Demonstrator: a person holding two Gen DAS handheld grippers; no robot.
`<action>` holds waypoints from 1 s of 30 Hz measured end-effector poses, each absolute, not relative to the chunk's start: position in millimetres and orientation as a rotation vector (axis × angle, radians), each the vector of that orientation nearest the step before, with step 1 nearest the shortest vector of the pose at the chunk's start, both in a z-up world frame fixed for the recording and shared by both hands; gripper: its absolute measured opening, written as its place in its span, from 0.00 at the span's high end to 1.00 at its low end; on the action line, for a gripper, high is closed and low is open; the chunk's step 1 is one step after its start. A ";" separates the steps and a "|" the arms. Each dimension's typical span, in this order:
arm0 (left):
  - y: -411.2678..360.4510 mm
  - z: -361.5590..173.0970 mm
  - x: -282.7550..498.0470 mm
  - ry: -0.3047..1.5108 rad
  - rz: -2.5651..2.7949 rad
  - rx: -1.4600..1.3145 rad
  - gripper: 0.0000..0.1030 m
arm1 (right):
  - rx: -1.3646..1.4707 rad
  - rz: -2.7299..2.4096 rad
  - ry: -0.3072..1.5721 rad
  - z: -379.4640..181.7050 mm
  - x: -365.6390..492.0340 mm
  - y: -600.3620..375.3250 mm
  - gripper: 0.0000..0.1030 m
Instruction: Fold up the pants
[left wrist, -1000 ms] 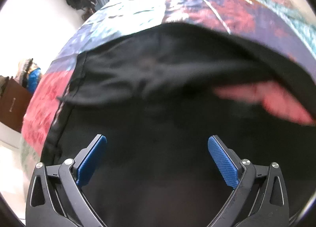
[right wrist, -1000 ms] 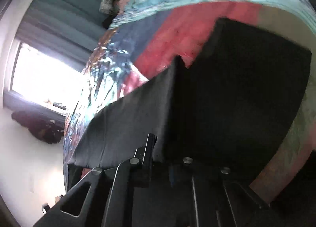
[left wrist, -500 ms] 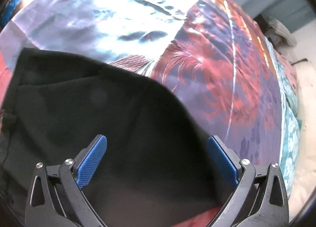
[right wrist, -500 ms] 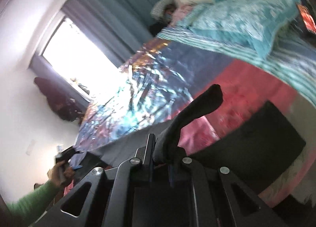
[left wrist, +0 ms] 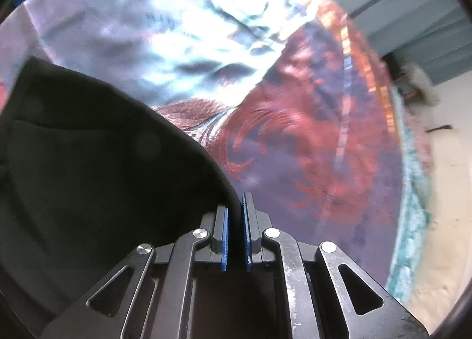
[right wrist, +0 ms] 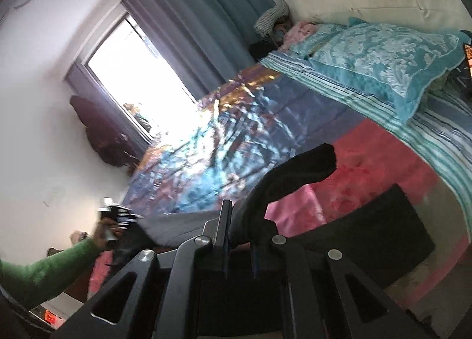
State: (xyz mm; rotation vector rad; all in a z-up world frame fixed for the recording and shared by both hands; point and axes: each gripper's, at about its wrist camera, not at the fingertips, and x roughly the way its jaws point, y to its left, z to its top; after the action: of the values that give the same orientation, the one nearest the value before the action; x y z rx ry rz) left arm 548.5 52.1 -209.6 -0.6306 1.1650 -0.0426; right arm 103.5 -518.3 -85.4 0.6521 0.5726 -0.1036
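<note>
My left gripper (left wrist: 234,221) is clenched on the black pants (left wrist: 88,167): the two blue pads (left wrist: 224,238) stand almost together, with a thin edge of the dark cloth running up between them. From that pinch the pants spread away to the left and fill the lower left of the left wrist view, lying over the patterned bedspread (left wrist: 295,147), whose blue and red print shows bare to the right of the cloth. My right gripper (right wrist: 239,238) is likewise closed on the pants (right wrist: 368,238), its jaws nearly shut around a thick bunch of black fabric that rises out of them and curls over to the right in a rolled end. Beyond that bunch a flat dark panel of the pants lies on the pink part of the bedspread (right wrist: 236,147), toward the near right edge of the bed. A turquoise pillow (right wrist: 383,58) sits at the head end of the bed, well apart from the pants. At the far left edge, my green-sleeved arm (right wrist: 44,268) reaches in with the other gripper, which is blurred. A bright window (right wrist: 126,73) with blue-grey curtains (right wrist: 200,20) stands behind the bed.
</note>
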 end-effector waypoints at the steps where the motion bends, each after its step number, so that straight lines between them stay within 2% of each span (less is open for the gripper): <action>1: 56.3 -197.3 535.3 1.137 -0.064 -0.623 0.93 | 0.655 -0.112 0.576 -88.2 104.6 -523.0 0.90; 7: 85.4 -125.1 401.6 1.021 -0.178 -0.590 0.93 | 0.642 -0.138 0.582 -83.6 115.2 -558.8 0.90; 13: 85.3 -145.1 274.8 1.073 -0.146 -0.534 0.93 | 0.683 -0.234 0.695 -105.5 113.7 -608.5 0.90; 20: 74.4 -191.4 229.3 1.177 -0.102 -0.481 0.94 | 0.714 -0.358 0.941 -174.8 105.5 -635.7 0.90; 30: 69.3 -186.7 200.4 1.122 -0.062 -0.401 0.94 | 0.628 -0.406 1.043 -188.6 96.5 -638.4 0.90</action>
State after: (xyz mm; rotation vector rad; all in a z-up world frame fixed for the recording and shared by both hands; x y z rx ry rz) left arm 200.4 69.3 -186.7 -0.4013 1.1217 -0.0620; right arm 96.5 -638.4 -188.6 0.6282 1.0425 -0.4063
